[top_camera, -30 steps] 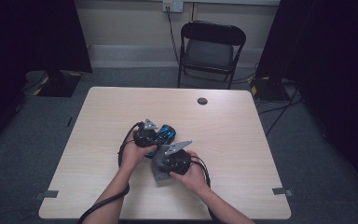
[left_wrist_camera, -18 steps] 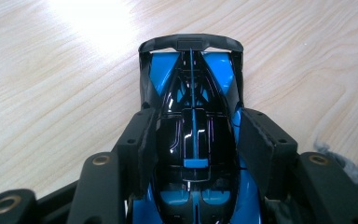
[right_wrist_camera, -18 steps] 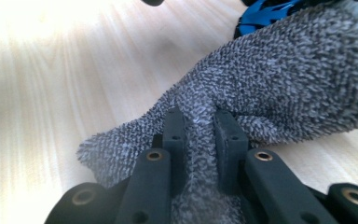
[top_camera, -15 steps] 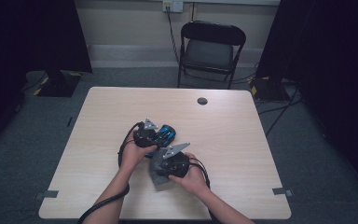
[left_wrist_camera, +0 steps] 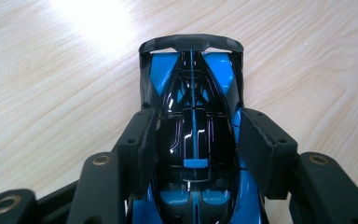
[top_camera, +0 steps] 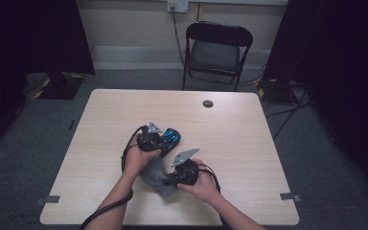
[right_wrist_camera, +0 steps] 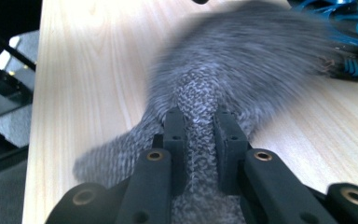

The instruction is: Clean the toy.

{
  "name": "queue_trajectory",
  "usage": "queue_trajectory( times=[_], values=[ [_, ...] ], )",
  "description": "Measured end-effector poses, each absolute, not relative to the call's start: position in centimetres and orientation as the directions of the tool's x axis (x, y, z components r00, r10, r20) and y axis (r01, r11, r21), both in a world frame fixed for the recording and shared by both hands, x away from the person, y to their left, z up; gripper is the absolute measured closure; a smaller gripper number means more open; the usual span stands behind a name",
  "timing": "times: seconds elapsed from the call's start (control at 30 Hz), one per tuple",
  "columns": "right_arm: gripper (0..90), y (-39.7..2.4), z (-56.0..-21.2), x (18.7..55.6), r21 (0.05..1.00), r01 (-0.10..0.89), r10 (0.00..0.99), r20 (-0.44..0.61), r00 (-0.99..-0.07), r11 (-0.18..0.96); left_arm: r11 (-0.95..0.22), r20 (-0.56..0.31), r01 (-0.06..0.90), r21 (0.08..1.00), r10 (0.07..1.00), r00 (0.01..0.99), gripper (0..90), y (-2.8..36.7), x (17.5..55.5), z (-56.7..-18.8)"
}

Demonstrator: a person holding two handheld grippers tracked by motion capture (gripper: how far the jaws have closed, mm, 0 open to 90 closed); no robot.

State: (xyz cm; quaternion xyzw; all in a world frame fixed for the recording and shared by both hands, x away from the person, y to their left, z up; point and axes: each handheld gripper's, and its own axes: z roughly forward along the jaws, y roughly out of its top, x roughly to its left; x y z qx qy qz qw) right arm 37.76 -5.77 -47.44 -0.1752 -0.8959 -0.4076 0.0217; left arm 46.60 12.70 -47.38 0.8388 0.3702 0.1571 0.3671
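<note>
A blue and black toy car (left_wrist_camera: 191,79) lies on the wooden table (top_camera: 249,143). My left gripper (left_wrist_camera: 193,135) is shut on its body, one pad on each side. In the high view the car (top_camera: 175,136) sticks out to the right of the left gripper (top_camera: 163,139). My right gripper (right_wrist_camera: 199,126) is shut on a fold of grey knitted cloth (right_wrist_camera: 242,60), which looks blurred and reaches up to the car's underside (right_wrist_camera: 349,28). From above, the right gripper (top_camera: 171,179) sits just in front of the left one, with the cloth (top_camera: 153,172) bunched at its left.
A small black round thing (top_camera: 208,103) lies near the table's far edge. A black folding chair (top_camera: 218,48) stands behind the table. Cables trail from both grippers toward the near edge. Dark curtains hang at both sides.
The right gripper has shifted slightly with the cloth beside the car. The left gripper and the car have stayed put.
</note>
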Motion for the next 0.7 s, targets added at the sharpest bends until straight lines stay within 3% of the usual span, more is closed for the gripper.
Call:
queue_trajectory(
  times=[0.27,0.7],
  values=[
    [77.8,-7.8,-46.3,38.3,0.726,0.337,0.332,0.157,-0.930,0.600,-0.446,-0.012,0.508,0.737,0.743,0.669,47.3,12.7,46.5,-47.4],
    [77.8,-13.1,-45.1,40.9,0.753,0.417,0.504,0.131,-0.853,0.510,-0.449,-0.012,0.505,0.737,0.738,0.674,47.3,12.8,46.5,-47.5]
  ],
)
